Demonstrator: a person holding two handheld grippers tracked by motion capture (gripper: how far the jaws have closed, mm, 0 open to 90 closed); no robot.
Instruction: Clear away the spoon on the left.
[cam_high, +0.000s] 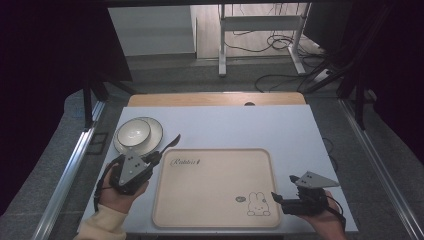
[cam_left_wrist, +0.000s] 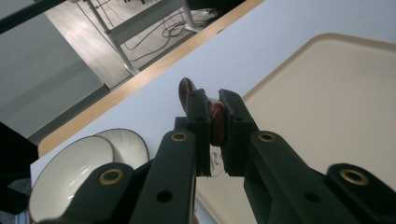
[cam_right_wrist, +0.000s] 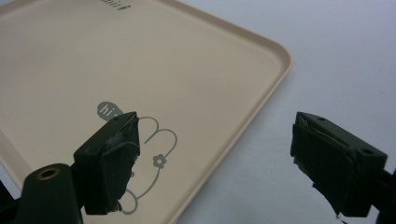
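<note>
– Where is the spoon (cam_high: 169, 143)?

– Clamped by its handle in your left gripper (cam_high: 153, 159), at ten o'clock off the tray (cam_high: 215, 220). Your right gripper (cam_high: 274, 196) gapes empty.

– How does it handle?

– Light, stiff, likely slippery; keep hold mid-handle.

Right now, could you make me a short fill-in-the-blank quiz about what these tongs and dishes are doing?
1. The left tongs are shut on a dark ____.
2. The white bowl sits on a ____.
3. The beige tray carries a drawing of a ____.
4. The right tongs have jaws standing ____, with nothing between them.

Missing words: spoon; plate; rabbit; open
</note>
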